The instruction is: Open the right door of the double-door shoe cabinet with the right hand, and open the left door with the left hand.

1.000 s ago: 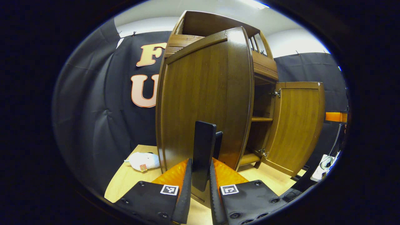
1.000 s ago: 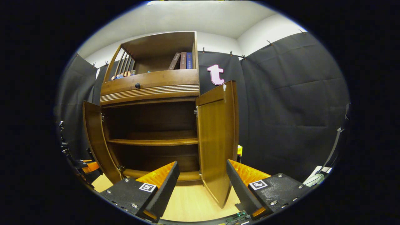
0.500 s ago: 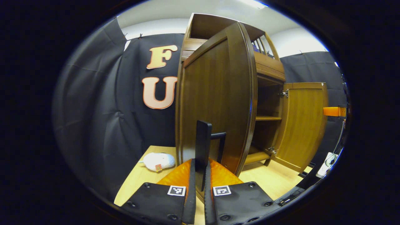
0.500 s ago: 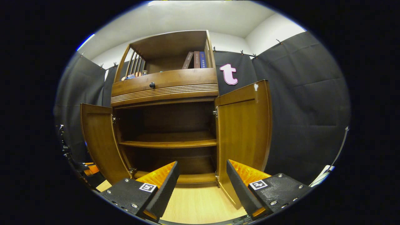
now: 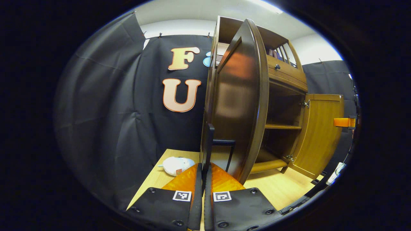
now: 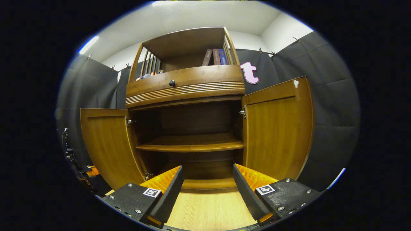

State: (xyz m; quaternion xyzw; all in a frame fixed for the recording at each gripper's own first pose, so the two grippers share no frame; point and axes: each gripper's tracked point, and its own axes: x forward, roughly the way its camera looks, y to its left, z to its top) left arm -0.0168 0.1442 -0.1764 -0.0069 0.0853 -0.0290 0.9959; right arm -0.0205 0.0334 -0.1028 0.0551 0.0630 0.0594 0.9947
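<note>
2 doors (image 6: 277, 128), 3 books (image 6: 215, 57), 1 plush toy (image 5: 175, 165).

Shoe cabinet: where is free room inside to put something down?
The middle shelf lies bare between the open left door and the open right door. The bottom board under it looks bare too. The top compartment holds books at right, so it is more crowded.
</note>
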